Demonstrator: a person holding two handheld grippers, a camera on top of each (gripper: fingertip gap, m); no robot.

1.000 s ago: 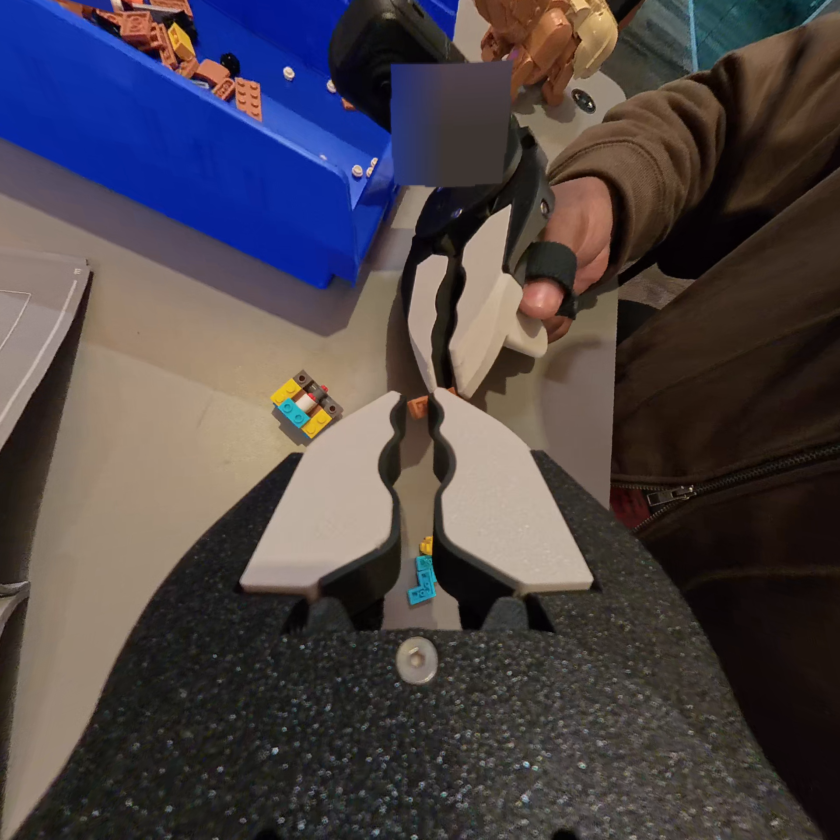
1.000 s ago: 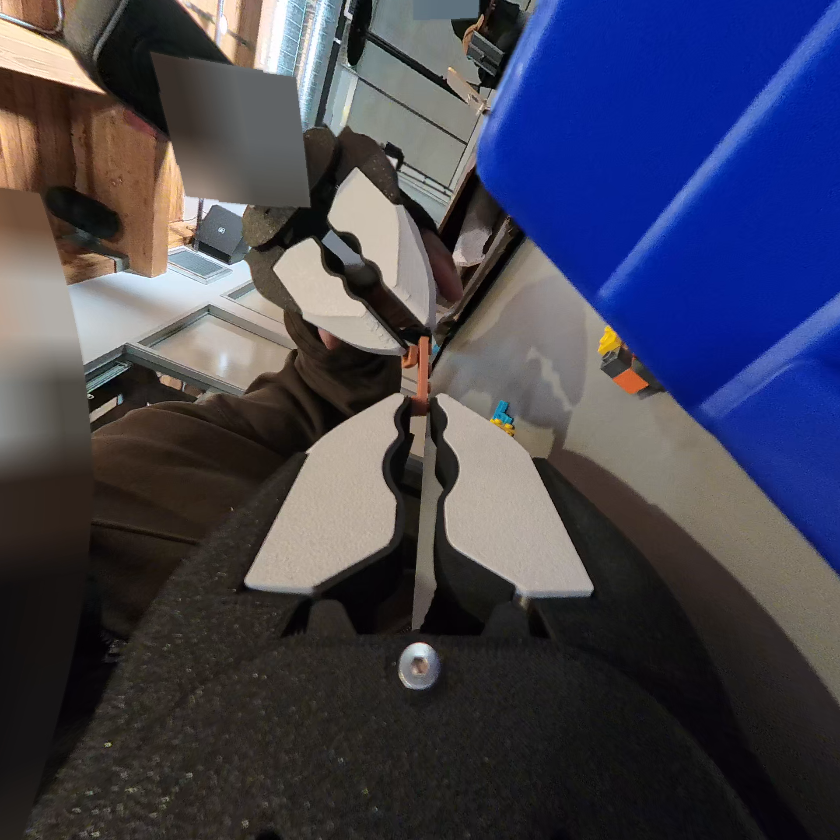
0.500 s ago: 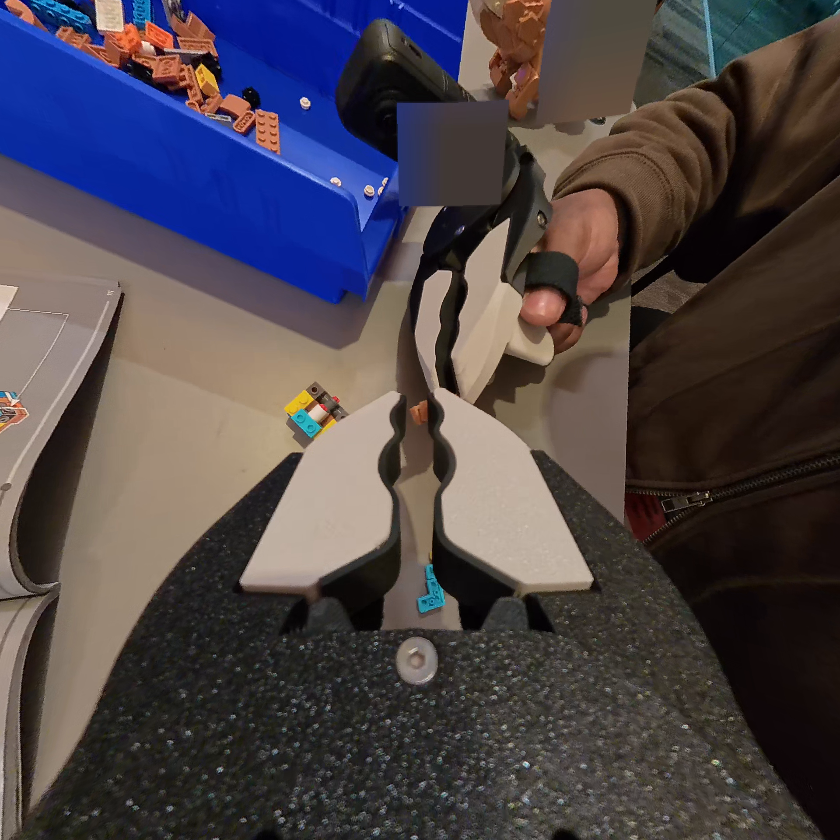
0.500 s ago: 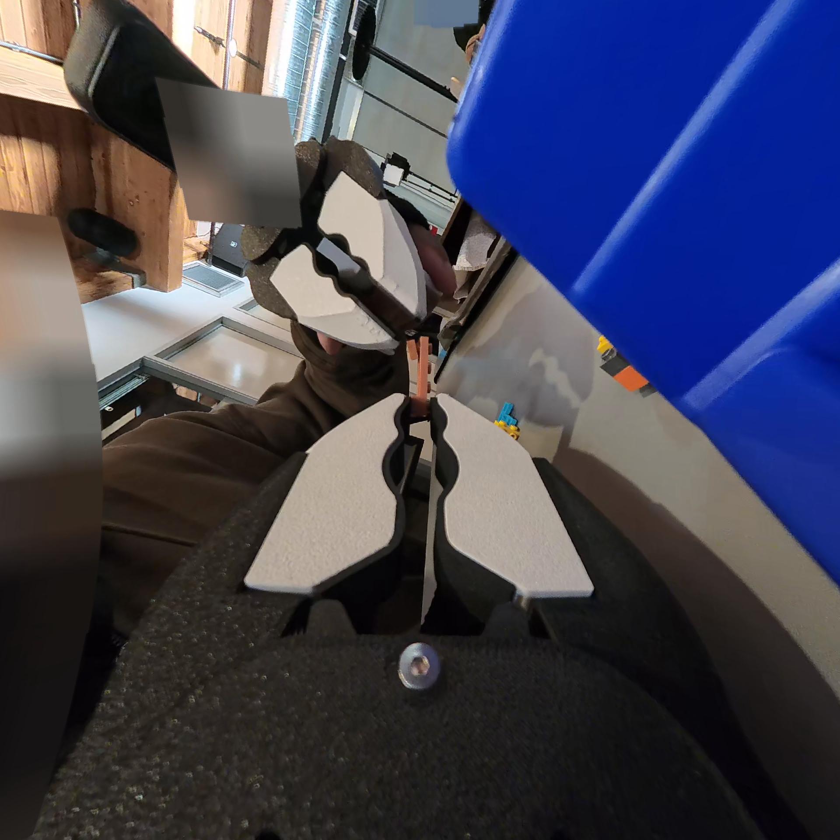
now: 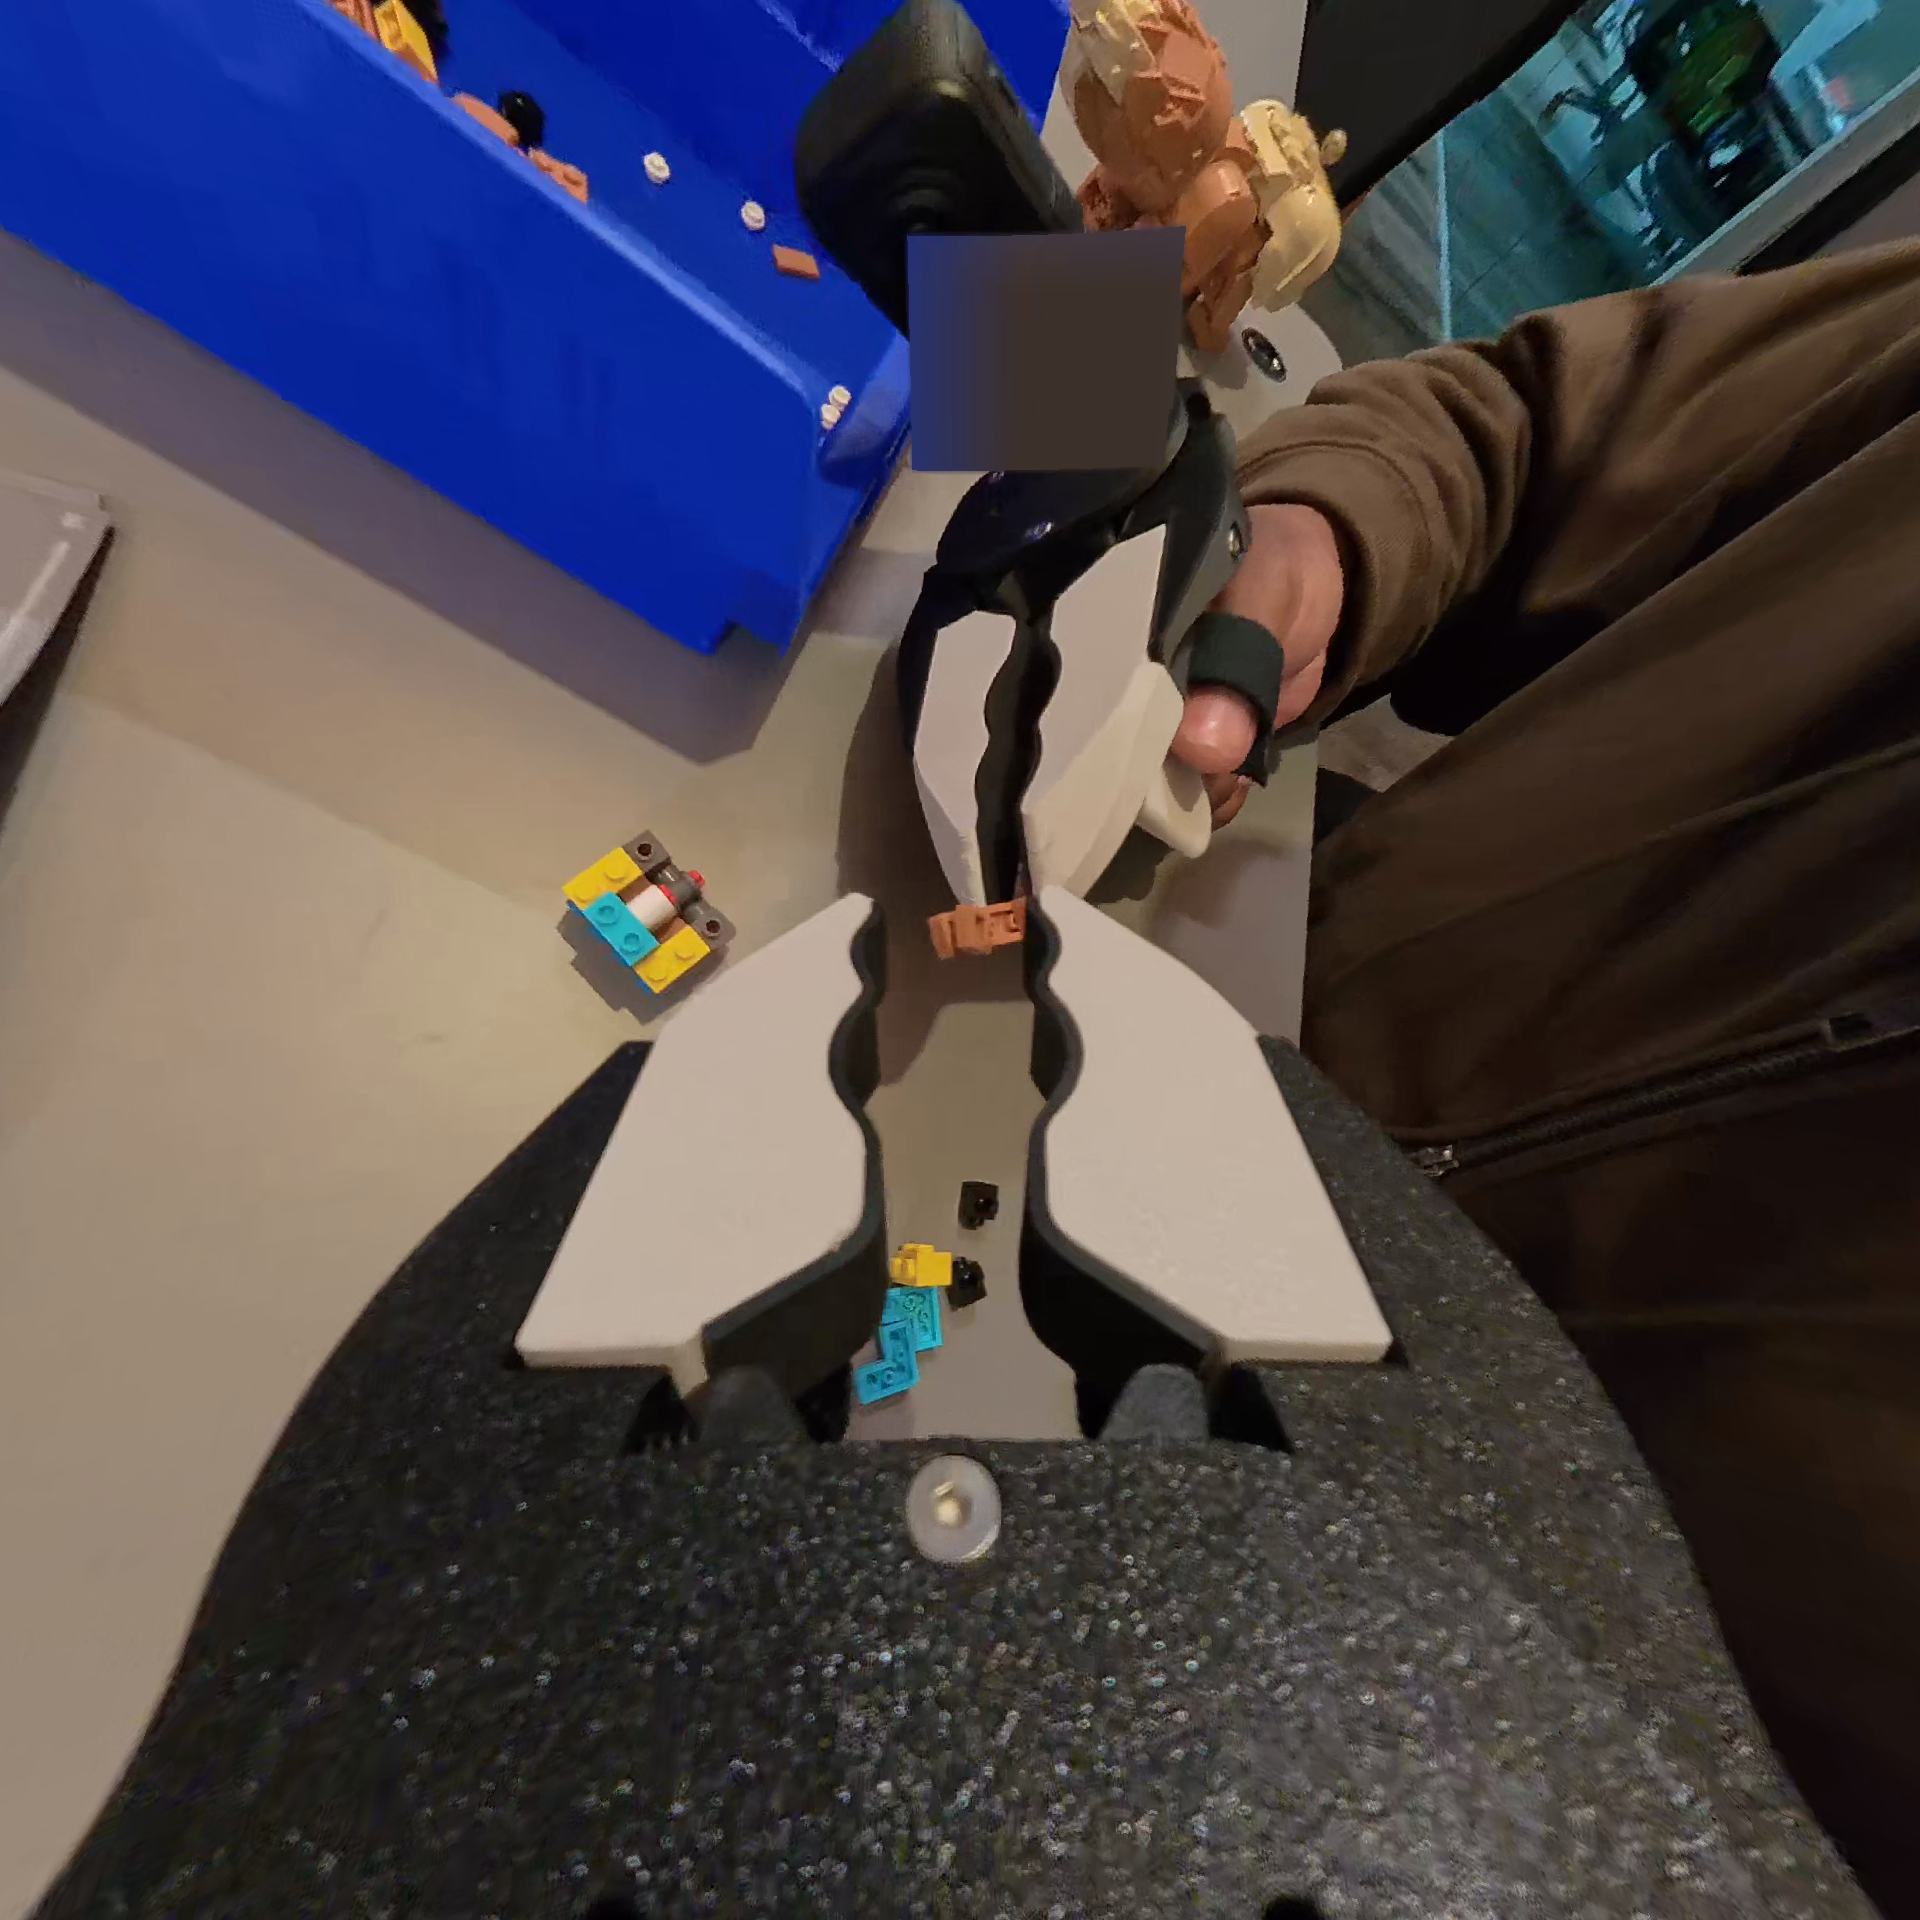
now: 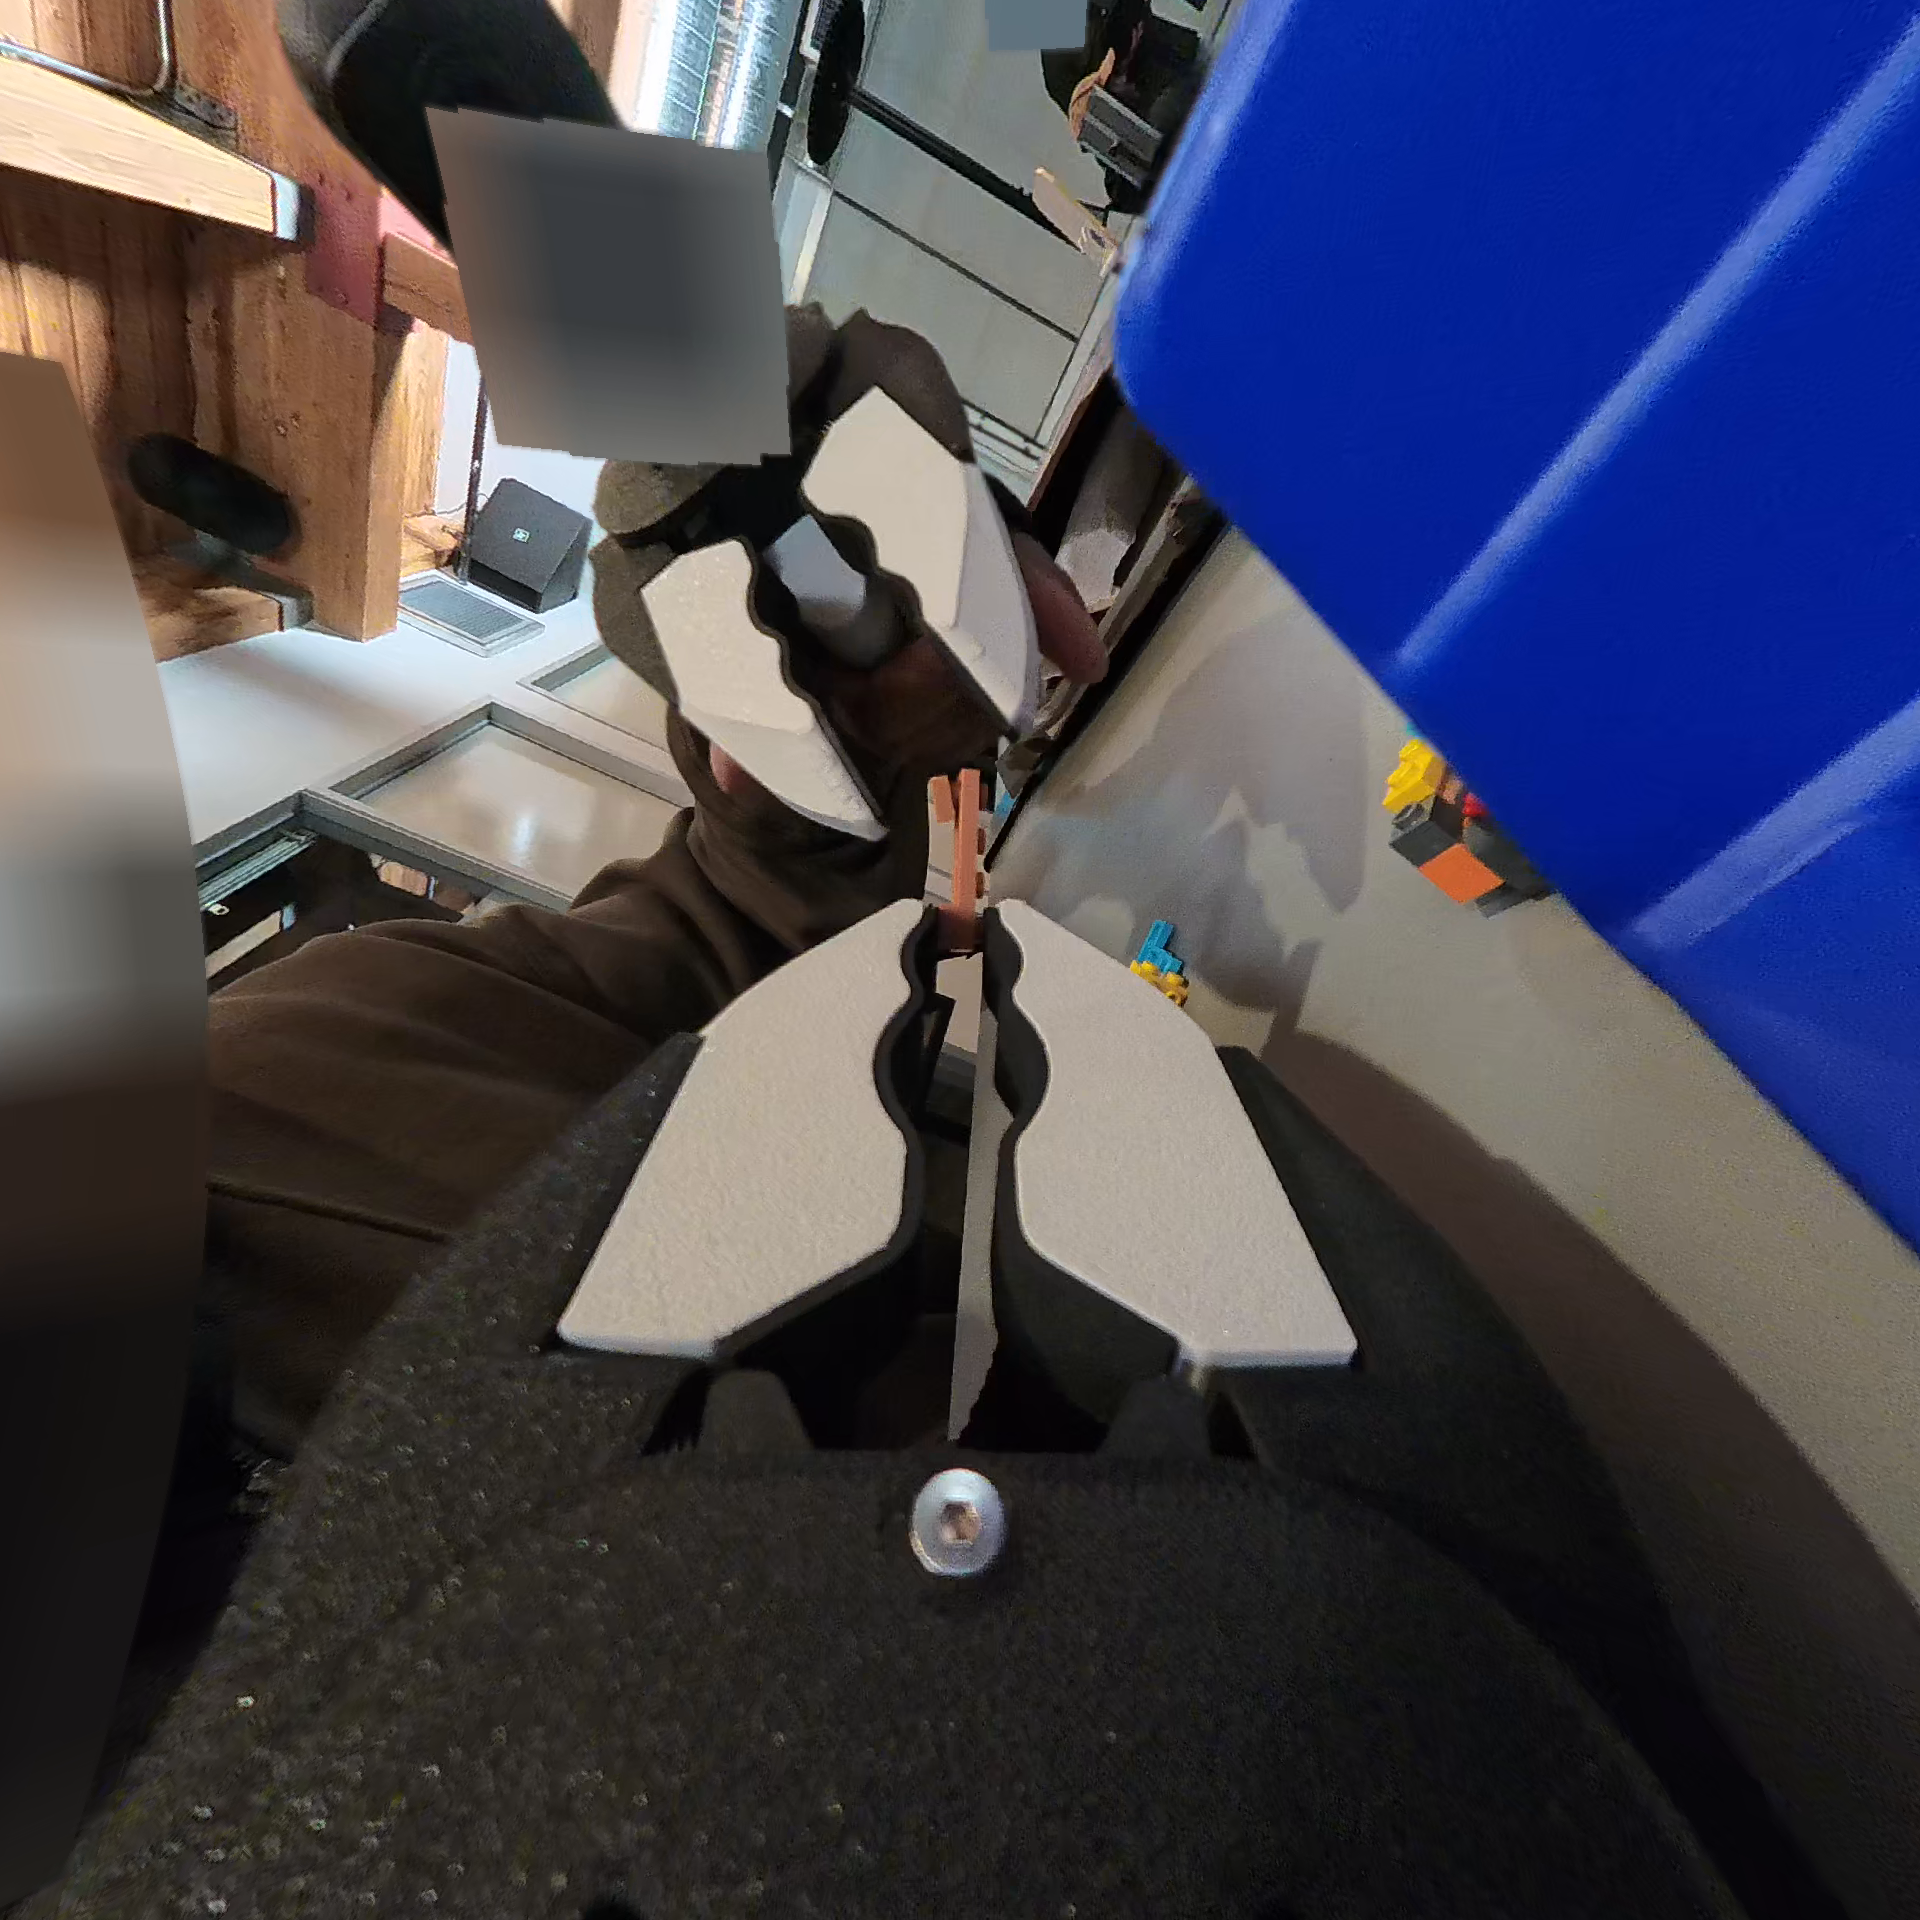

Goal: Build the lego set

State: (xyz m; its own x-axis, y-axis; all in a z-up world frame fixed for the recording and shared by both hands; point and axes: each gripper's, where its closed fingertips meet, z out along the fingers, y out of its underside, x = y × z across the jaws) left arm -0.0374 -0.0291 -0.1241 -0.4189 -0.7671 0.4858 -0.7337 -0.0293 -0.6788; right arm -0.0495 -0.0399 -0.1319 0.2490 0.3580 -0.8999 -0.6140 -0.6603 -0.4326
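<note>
A small brown Lego piece [image 5: 977,928] is pinched in my right gripper [image 5: 1000,896], which points down at it from ahead in the left wrist view. My left gripper [image 5: 956,909] is open, its tips on either side of the piece. In the right wrist view my right gripper [image 6: 956,920] is shut on the brown piece [image 6: 964,831], which sticks up from its tips. The left gripper's fingers [image 6: 748,675] hang spread apart just above it. A small yellow, teal and grey assembly [image 5: 644,914] lies on the table; it also shows in the right wrist view [image 6: 1455,831].
A blue bin [image 5: 468,312] with loose bricks stands at the back left, close beside the right gripper [image 6: 1558,416]. Loose teal, yellow and black pieces [image 5: 904,1330] lie under my left gripper. A brown figure model [image 5: 1174,135] stands behind. A booklet edge [image 5: 42,582] is at the left. My left and right fingertips are right by each other.
My left gripper has opened and let go of the brown piece. The right gripper still holds it. The left view has shifted slightly over the loose pieces.
</note>
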